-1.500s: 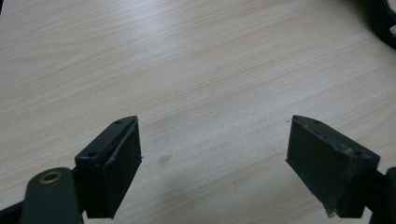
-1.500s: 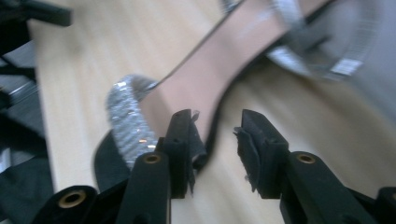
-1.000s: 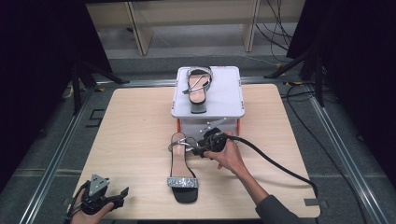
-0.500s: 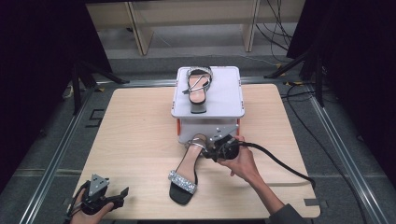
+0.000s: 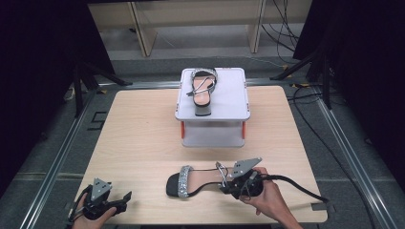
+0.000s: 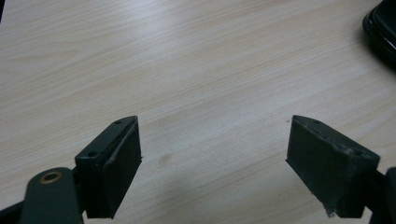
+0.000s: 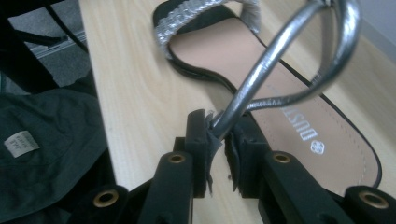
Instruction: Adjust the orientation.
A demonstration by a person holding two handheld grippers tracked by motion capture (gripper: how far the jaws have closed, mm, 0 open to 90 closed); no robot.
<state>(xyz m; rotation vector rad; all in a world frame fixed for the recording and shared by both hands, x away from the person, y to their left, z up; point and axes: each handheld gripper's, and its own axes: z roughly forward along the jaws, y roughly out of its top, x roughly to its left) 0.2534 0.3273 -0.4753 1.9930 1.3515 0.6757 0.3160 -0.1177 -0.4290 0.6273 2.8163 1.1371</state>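
Before the white box, the right gripper clamps the sandal's silver strap, seemingly near its heel; the left gripper rests farther off, jaws apart

From my feed: light wood counter on grey floor, metal rails either side. Pale wooden shelving behind. Black drapes left and right; cables trail at rear right.

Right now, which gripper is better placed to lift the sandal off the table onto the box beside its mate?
Right. The right gripper is already shut on the sandal's silver strap. The left gripper sits open over bare table, well away from the sandal.
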